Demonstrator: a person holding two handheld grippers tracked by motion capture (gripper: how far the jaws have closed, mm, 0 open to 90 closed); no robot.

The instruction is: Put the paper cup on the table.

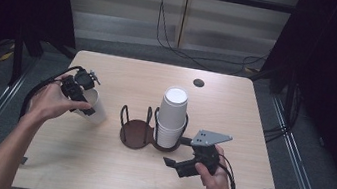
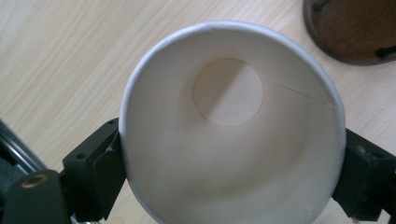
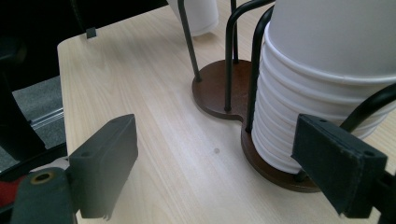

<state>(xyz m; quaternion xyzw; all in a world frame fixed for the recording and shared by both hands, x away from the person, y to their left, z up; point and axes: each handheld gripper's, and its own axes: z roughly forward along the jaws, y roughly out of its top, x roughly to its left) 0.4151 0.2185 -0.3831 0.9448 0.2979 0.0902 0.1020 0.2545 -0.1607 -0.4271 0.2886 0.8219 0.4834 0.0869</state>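
My left gripper (image 1: 84, 96) is shut on a white paper cup (image 1: 96, 110), gripping it by the rim and holding it tilted over the left side of the table. In the left gripper view, the cup's empty inside (image 2: 233, 140) sits between the two black jaws, which touch its sides. A stack of white cups (image 1: 172, 118) stands upside down in the right ring of a brown wire cup holder (image 1: 135, 134); the holder's left ring is empty. My right gripper (image 1: 177, 151) is open just in front of the stack (image 3: 327, 70), with nothing between its jaws.
The wooden table (image 1: 94, 174) has a small dark hole (image 1: 198, 83) near its back edge. Black cables lie on the floor behind it. In the right gripper view, the held cup (image 3: 198, 16) shows beyond the holder base (image 3: 217, 88).
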